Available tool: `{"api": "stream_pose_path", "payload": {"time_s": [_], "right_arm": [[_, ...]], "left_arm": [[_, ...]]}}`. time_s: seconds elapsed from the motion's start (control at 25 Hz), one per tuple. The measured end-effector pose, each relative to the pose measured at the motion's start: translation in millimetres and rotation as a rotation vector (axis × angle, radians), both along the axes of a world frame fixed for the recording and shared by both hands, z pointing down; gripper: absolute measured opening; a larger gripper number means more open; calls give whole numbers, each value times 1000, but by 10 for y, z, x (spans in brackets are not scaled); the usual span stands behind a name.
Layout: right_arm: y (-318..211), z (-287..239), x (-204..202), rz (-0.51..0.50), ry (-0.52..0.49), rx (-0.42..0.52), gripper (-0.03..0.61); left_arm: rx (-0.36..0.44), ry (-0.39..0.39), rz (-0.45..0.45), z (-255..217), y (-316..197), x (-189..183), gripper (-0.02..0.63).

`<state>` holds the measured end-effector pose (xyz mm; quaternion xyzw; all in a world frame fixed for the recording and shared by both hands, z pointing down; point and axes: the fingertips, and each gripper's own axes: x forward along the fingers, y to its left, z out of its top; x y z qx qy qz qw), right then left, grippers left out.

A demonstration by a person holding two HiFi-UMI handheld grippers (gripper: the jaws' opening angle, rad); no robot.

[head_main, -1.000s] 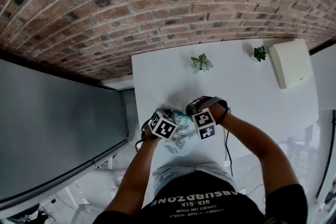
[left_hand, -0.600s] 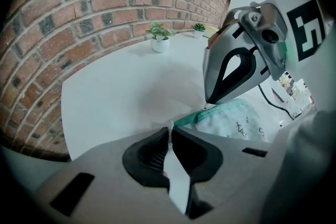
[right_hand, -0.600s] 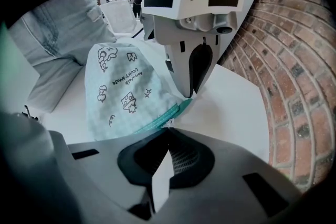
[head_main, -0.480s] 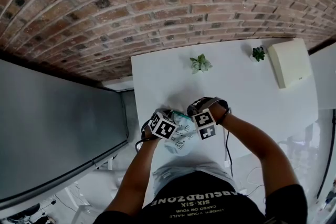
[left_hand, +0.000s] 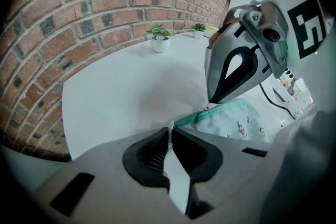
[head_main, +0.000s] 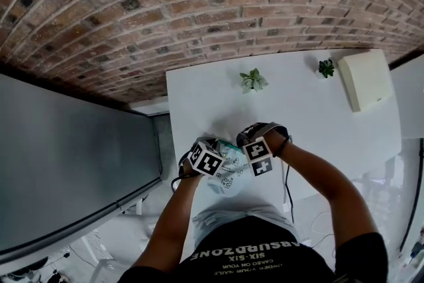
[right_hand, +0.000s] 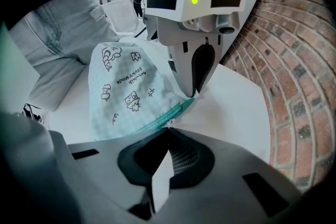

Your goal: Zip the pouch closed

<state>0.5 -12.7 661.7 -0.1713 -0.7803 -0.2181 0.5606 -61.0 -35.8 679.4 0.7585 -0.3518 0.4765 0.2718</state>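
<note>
Okay, left gripper (left_hand: 169, 131): jaws clenched on a thin pale edge of the pale mint fabric pouch with small black cartoon prints (right_hand: 123, 89), right where its teal zipper (right_hand: 176, 112) ends. Right gripper (right_hand: 168, 127): jaws pressed fully together, pinching a tiny pale bit at the near end of that teal zipper. I cannot tell if that bit is the pull tab.

The two grippers sit close together and both point steeply down. Only a short run of teal zipper shows between their tips. Each gripper view shows the other gripper's tips touching the zipper line. The pouch body bulges away from the zipper toward the person. It sits at the near left part of the white desk (head_main: 318, 122), close to the front edge. From the head view the marker cubes cover most of it. Whether the zipper is open or shut along its length is too small to tell.

Both of the person's forearms reach in from the bottom of the head view, and a black cable (head_main: 288, 189) hangs by the right wrist.

Further back on the desk are a small pale green potted plant (head_main: 254, 80) and a small dark green potted plant (head_main: 326, 67), well apart from the pouch. A cream rectangular box (head_main: 366, 79) lies just beside the dark plant.

A red-brown brick wall (head_main: 199, 3) runs behind the desk, and a grey flat panel (head_main: 66, 162) fills the left side.
</note>
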Motion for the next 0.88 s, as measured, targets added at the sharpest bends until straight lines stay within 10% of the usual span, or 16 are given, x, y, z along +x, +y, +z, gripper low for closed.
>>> {"api": "stream_pose_path", "payload": {"time_s": [0.88], "right_arm": [[19, -40, 55, -23, 28, -38, 0]], "left_arm": [[13, -20, 4, 1, -9, -17, 28]]}}
